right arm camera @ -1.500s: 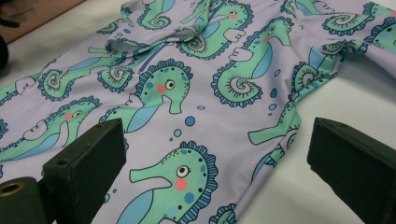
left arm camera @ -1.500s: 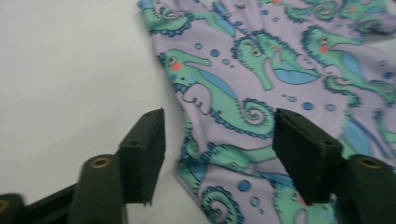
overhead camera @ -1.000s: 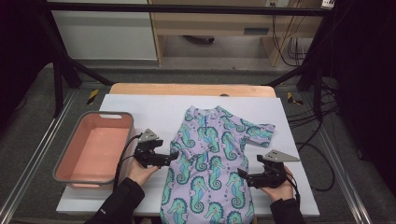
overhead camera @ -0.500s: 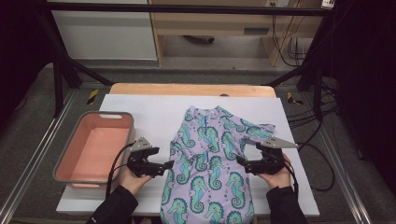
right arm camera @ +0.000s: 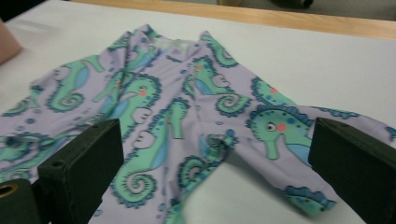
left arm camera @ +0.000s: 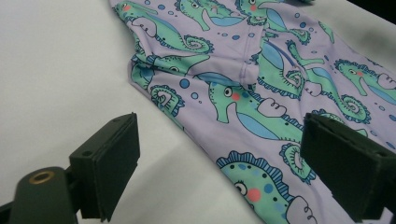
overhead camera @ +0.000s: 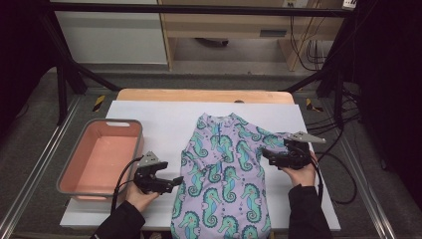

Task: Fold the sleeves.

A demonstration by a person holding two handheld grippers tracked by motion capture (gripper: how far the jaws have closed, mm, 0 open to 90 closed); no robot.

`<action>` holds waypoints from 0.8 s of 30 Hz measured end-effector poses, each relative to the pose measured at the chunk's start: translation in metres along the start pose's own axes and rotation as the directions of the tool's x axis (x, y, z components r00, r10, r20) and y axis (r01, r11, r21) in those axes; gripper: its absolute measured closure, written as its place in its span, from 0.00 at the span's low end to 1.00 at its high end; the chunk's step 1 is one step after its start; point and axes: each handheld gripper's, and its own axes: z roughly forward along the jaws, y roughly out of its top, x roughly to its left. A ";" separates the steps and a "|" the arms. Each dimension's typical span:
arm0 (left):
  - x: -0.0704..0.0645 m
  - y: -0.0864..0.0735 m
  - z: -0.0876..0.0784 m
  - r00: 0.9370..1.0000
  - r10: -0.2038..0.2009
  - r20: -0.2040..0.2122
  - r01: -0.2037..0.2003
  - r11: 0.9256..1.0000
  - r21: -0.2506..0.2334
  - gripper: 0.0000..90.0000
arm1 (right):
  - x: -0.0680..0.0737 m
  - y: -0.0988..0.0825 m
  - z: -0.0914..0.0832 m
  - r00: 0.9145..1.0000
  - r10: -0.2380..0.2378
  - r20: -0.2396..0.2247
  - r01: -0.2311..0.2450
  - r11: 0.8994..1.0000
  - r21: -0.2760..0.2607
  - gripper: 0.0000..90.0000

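Note:
A lilac child's shirt [overhead camera: 224, 174] printed with green seahorses lies flat on the white table cover, collar at the far end. My left gripper [overhead camera: 175, 182] hovers at the shirt's left edge, jaws open with nothing between them; its own view shows the shirt [left arm camera: 261, 88] and its hem edge just ahead of the left gripper [left arm camera: 219, 163]. My right gripper [overhead camera: 266, 155] is at the shirt's right sleeve, also open and empty. In the right gripper view the sleeve [right arm camera: 289, 135] lies between and beyond the jaws of the right gripper [right arm camera: 215, 172].
A pink tub with a grey rim [overhead camera: 99, 159] stands at the table's left. The white table cover [overhead camera: 159, 119] is bare between tub and shirt. A wooden edge [overhead camera: 204, 95] runs along the far side. Cables [overhead camera: 338, 164] trail off to the right.
The right gripper has moved up the table from beside the shirt's body to the right sleeve. The left gripper slid a little nearer the front, along the shirt's left edge. Both stayed open.

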 end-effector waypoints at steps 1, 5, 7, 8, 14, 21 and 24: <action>0.000 0.000 0.001 1.000 0.002 -0.003 -0.002 1.000 0.003 0.13 | -0.003 0.000 0.001 1.000 0.004 0.007 -0.004 1.000 0.006 0.05; 0.000 -0.001 0.002 1.000 0.004 -0.001 -0.004 1.000 0.007 0.13 | -0.016 0.000 0.006 0.999 0.025 0.035 -0.026 0.999 0.026 0.06; 0.000 -0.001 0.003 1.000 0.002 0.003 -0.002 1.000 0.008 0.13 | -0.021 0.001 0.008 0.998 0.036 0.049 -0.038 0.999 0.031 0.07; 0.000 -0.001 0.003 1.000 0.004 0.001 -0.004 1.000 0.010 0.13 | -0.024 0.001 0.010 0.998 0.035 0.056 -0.037 0.999 0.031 0.08; 0.000 -0.002 0.003 1.000 0.006 0.000 -0.006 1.000 0.010 0.13 | -0.039 0.003 0.022 0.993 0.071 0.095 -0.076 0.996 0.048 0.14; 0.001 -0.002 0.004 1.000 0.009 -0.004 -0.009 1.000 0.015 0.13 | -0.052 -0.006 0.038 0.983 0.096 0.154 -0.112 0.989 0.099 0.19; 0.000 -0.002 0.005 1.000 0.011 -0.006 -0.011 1.000 0.014 0.13 | -0.054 -0.008 0.044 0.981 0.095 0.169 -0.117 0.985 0.125 0.23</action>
